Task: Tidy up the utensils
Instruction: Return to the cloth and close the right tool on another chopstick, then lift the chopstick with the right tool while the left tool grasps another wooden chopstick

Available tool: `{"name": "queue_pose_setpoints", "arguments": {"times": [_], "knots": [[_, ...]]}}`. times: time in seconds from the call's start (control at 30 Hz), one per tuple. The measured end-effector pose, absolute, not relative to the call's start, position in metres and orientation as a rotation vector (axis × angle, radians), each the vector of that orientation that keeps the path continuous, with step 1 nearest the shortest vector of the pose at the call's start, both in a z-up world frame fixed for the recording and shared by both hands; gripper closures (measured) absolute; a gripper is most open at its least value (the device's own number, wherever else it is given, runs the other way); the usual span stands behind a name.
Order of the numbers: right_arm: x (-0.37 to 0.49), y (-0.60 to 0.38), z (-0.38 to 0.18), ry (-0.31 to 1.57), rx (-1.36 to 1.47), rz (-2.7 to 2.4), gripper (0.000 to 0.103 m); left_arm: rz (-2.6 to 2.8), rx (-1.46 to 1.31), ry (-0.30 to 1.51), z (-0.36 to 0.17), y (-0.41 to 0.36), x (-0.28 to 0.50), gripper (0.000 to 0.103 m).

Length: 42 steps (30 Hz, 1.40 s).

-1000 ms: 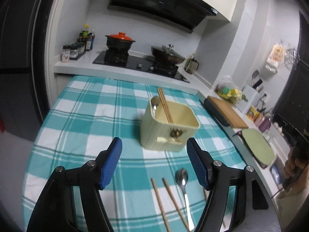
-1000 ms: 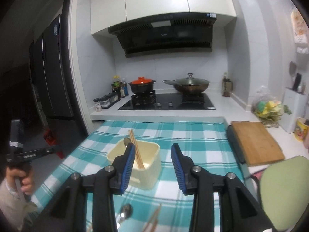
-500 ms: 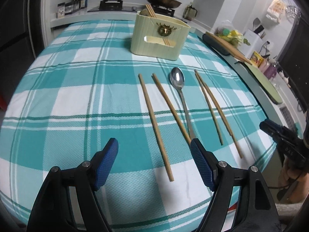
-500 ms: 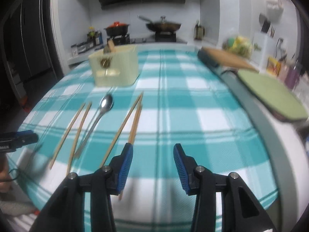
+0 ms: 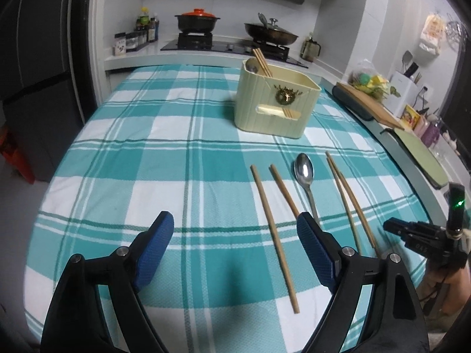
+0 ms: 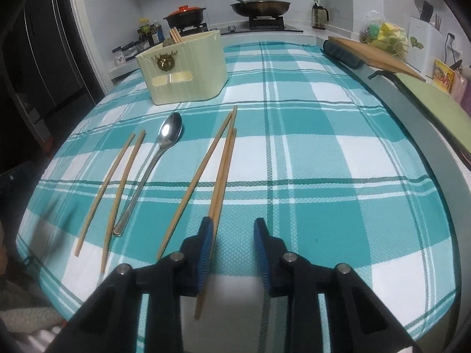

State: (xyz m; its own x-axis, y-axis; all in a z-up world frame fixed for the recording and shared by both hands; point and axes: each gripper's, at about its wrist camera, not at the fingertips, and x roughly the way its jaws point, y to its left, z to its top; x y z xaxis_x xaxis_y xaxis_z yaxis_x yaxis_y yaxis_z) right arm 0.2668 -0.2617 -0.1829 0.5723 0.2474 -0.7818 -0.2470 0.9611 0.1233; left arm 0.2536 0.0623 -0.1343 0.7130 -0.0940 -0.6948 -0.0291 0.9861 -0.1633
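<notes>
The left gripper (image 5: pixel 235 244) hangs wide open and empty above the near edge of the checked tablecloth (image 5: pixel 147 153), with the leftmost chopsticks (image 5: pixel 273 229) lying just ahead of its right finger; the right gripper (image 6: pixel 234 253) stands narrower but also open and empty, its left pad touching or just over the near end of the right-hand pair of chopsticks (image 6: pixel 219 173), though contact cannot be told for sure. Between the two pairs lies a metal spoon (image 6: pixel 153 164), bowl away from the holder of the tongs, handle toward the table edge. All five pieces lie with their long axes running roughly from the near edge toward the cream utensil holder (image 6: pixel 185 70), which stands further back on the cloth and already has chopsticks and a spoon in it. The chopsticks are probably light, stiff and thin, apt to roll or slip, so a pinch across both near the middle seems best; the spoon is likely slick, better taken at its handle
</notes>
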Motion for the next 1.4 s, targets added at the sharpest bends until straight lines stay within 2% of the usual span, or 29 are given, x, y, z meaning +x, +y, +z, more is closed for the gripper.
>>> {"name": "queue_pose_setpoints", "arguments": {"times": [0.23, 0.67, 0.73, 0.9, 1.03, 1.1, 1.27, 1.4], "knots": [[0.32, -0.238, -0.2, 0.994, -0.019, 0.325, 0.092, -0.068, -0.189, 0.818, -0.147, 0.051, 0.272, 0.016], [0.35, -0.222, -0.209, 1.05, -0.099, 0.303, 0.093, -0.057, -0.19, 0.874, -0.166, 0.047, 0.271, 0.016], [0.352, -0.221, -0.21, 1.029, -0.115, 0.295, 0.097, -0.058, -0.186, 0.878, -0.166, 0.046, 0.271, 0.016], [0.35, -0.24, -0.21, 1.024, -0.035, 0.218, 0.099, -0.037, -0.203, 0.911, -0.175, 0.053, 0.27, 0.016], [0.339, -0.25, -0.209, 1.033, -0.048, 0.173, 0.099, -0.025, -0.229, 0.94, -0.184, 0.059, 0.274, 0.016], [0.335, -0.255, -0.209, 1.033, -0.033, 0.171, 0.094, -0.032, -0.236, 0.945, -0.187, 0.058, 0.276, 0.016], [0.328, -0.255, -0.209, 1.025, -0.035, 0.177, 0.092, -0.053, -0.206, 0.969, -0.193, 0.047, 0.284, 0.016], [0.324, -0.255, -0.209, 1.019, -0.033, 0.182, 0.084, -0.054, -0.212, 0.992, -0.2, 0.043, 0.29, 0.016]]}}
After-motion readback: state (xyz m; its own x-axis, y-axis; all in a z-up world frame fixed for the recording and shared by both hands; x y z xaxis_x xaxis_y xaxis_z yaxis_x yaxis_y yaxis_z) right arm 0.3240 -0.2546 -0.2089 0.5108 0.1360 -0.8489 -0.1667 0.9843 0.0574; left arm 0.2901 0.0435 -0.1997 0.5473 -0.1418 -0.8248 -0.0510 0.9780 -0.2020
